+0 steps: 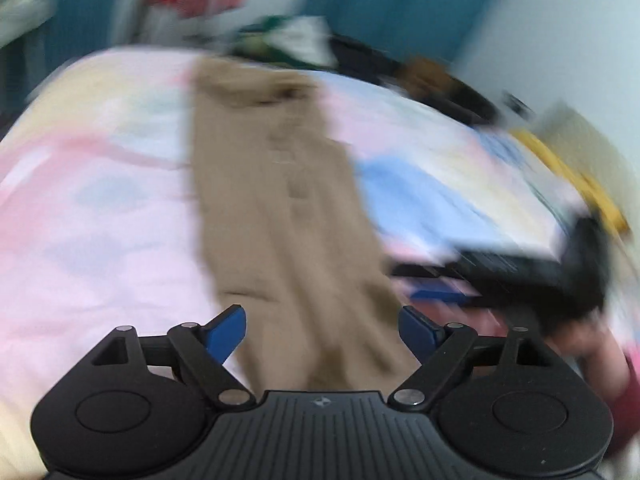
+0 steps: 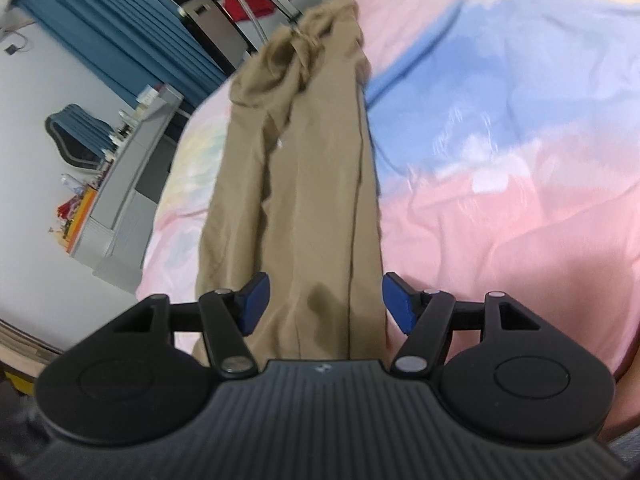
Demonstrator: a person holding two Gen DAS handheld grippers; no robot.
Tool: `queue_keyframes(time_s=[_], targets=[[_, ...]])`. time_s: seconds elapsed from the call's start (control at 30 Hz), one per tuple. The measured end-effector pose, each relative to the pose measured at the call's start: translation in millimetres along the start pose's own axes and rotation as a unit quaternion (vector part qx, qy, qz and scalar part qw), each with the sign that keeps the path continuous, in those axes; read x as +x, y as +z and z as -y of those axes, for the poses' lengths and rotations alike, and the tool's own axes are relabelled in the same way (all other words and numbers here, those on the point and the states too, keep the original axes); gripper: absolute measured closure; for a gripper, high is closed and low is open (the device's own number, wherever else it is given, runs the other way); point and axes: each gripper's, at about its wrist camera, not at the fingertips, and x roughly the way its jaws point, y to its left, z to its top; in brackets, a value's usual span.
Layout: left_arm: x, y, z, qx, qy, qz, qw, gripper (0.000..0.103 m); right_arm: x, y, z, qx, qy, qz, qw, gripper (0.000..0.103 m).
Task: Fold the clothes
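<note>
Tan trousers (image 1: pixel 276 200) lie stretched out lengthwise on a pink, blue and yellow bedspread (image 1: pixel 92 208). My left gripper (image 1: pixel 322 334) is open, its blue pads either side of the near end of the trousers, just above the cloth. In the right wrist view the same trousers (image 2: pixel 304 184) run away from me, legs folded together, the bunched waist at the far end. My right gripper (image 2: pixel 324 304) is open, pads either side of the near end. The left wrist view is blurred by motion. The other gripper (image 1: pixel 560 276) shows as a dark blur at its right.
The bedspread (image 2: pixel 500 160) covers the bed. Blue curtains (image 2: pixel 120 32) hang behind. A grey desk (image 2: pixel 132 184) with small items and a blue chair (image 2: pixel 76 136) stand left of the bed. Clothes and dark items (image 1: pixel 304 40) lie at the bed's far side.
</note>
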Motion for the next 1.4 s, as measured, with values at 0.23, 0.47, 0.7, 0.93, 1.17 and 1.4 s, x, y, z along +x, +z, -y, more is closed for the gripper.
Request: queue_keyframes(time_s=[0.23,0.47,0.7,0.93,1.17,1.4], targets=[[36,8,-55,-0.147,-0.011,-0.079,0.986,0.025,23,-3,10,0.038,0.023,-0.067,0.997,0.038],[41,-10,-26,-0.082,-0.069,-0.123,0.9866,0.033,19,-19,-1,0.031,0.063,-0.119,0.99,0.039],[35,-21,-29,-0.081,-0.05,-0.129,0.987,0.065,6,-53,-17,0.008,0.023,-0.124,0.992,0.064],[20,-16,-43,-0.111,-0.081,-0.08,0.9873,0.093,-3,-47,-17,0.029,0.03,-0.086,0.995,0.089],[-49,22,-25,-0.113,-0.125,0.014,0.9857,0.096,-62,-13,-34,0.038,0.103,0.003,0.994,0.092],[-126,48,31,-0.068,-0.15,0.086,0.9826,0.098,-131,19,-73,-0.021,0.174,0.086,0.981,0.093]])
